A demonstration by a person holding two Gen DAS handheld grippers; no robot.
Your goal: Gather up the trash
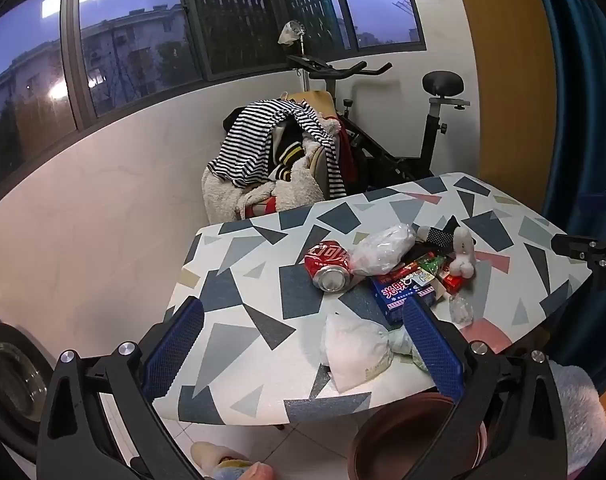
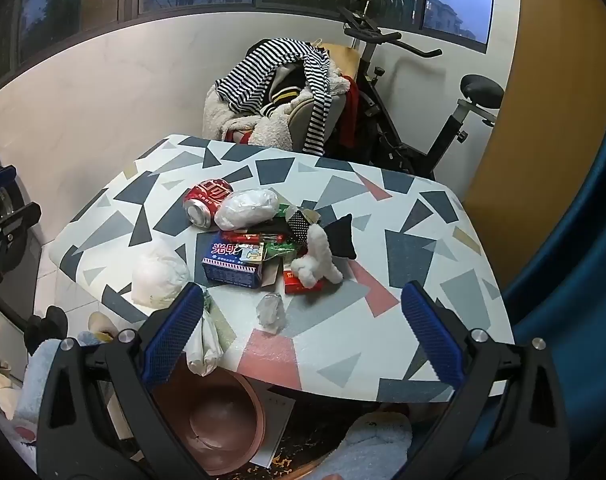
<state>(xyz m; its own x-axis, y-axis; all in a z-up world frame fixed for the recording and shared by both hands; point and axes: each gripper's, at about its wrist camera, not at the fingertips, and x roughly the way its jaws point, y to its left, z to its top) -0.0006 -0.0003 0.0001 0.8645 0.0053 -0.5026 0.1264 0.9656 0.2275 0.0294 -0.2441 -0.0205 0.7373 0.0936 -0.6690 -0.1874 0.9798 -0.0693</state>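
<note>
I see the trash heaped near the middle of the patterned tabletop (image 2: 415, 256): a crushed red can (image 2: 205, 200) on its side, touching a crumpled white plastic bag (image 2: 247, 208), with a blue carton (image 2: 233, 266) just in front of them among red and green wrappers (image 2: 263, 238). A white fluffy toy (image 2: 317, 260) leans against a small black pouch (image 2: 343, 236) at the pile's right. A clear crumpled wrapper (image 2: 272, 313) lies apart, nearer me, and a second white bag (image 2: 159, 276) sits at the tabletop's near-left edge, with another thin bag (image 2: 203, 344) drooping over that edge. Below it, on the floor, stands a brown round bin (image 2: 223, 412). My left gripper (image 1: 303, 344) and right gripper (image 2: 303, 336) both hover above the near edge, jaws spread wide, holding nothing. Behind the tabletop a chair piled with striped clothes (image 2: 271, 72) stands beside an exercise bike (image 2: 419, 112).
</note>
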